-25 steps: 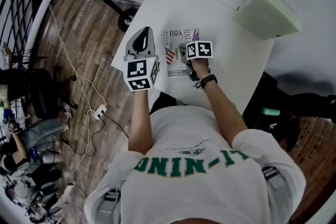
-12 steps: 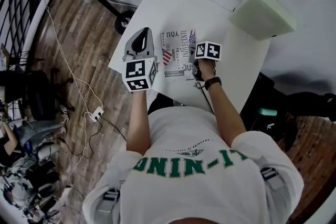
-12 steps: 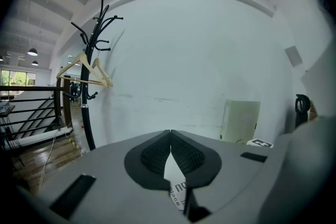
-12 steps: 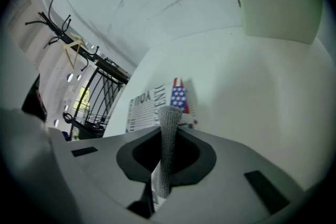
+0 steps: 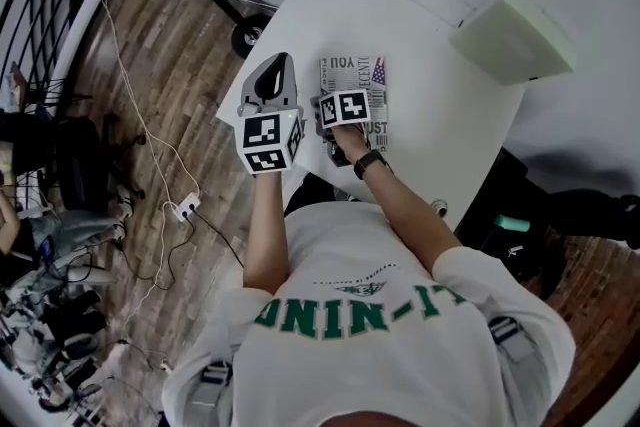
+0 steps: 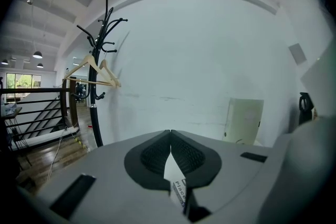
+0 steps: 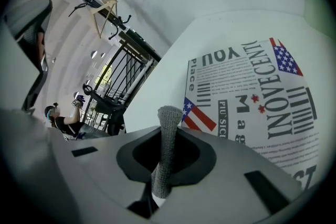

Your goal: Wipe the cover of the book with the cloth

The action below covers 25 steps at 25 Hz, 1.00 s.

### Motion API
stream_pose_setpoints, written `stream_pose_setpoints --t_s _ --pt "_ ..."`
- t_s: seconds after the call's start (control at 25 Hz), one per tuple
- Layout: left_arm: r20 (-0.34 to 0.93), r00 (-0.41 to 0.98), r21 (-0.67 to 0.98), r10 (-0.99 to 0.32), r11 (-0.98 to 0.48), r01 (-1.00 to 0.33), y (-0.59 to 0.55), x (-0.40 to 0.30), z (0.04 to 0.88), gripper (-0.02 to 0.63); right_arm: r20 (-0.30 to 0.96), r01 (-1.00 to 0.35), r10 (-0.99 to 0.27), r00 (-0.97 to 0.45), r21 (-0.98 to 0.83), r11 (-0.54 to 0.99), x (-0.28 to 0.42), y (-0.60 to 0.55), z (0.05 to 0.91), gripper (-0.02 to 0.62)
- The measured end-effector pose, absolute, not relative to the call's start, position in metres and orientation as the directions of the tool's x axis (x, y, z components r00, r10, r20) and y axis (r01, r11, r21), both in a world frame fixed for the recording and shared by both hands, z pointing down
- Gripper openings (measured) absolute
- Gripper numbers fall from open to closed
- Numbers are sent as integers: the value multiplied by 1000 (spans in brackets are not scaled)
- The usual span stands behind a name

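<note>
Newsprint-patterned book with red-and-blue flags [image 5: 362,80] flat on table, cloth clamped over its left side

The book lies face up on the white rectangular table [image 5: 430,65], near the table's front left edge. The right gripper [image 7: 169,128] is closed tight on a narrow strip of grey knitted cloth [image 7: 165,157]. The strip pokes past the tips, over the cover's near left part beside a flag. Whether it touches the cover cannot be made out. The left gripper [image 6: 170,132] hangs just left of the book, tips pressed together. A white printed sliver [image 6: 176,176] shows in the gap behind them; held or merely seen through, I cannot tell.
</note>
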<state>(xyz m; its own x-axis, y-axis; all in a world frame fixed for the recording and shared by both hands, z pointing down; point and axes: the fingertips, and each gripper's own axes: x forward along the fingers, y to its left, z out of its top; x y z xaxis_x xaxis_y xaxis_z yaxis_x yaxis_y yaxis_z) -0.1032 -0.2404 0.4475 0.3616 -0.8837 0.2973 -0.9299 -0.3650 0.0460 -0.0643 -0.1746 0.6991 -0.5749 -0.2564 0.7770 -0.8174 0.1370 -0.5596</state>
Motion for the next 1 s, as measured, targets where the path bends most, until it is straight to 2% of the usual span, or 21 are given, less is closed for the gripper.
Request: stream_pose_setpoints --t_s 0.24,0.56,0.72,0.84,1.0 --pt "275 381 73 -883 -376 -924 -239 -100 437 15 798 -848 -299 -523 -524 83 -21 -175 701 32" --pt "265 437 84 -860 -431 -898 -236 -73 437 15 803 -837 -412 -431 -526 -149 98 -170 697 32" --pt "264 447 91 -855 -439 -894 -234 -66 440 15 805 -822 -435 -404 -528 -213 130 -166 700 34" --pt "263 439 90 -859 -431 -898 -231 -67 440 15 800 -819 -448 -398 -530 -219 135 -164 700 34" --pt "262 403 86 -877 -395 -915 -228 -85 440 15 788 -847 -429 -441 -524 -92 100 -166 687 34"
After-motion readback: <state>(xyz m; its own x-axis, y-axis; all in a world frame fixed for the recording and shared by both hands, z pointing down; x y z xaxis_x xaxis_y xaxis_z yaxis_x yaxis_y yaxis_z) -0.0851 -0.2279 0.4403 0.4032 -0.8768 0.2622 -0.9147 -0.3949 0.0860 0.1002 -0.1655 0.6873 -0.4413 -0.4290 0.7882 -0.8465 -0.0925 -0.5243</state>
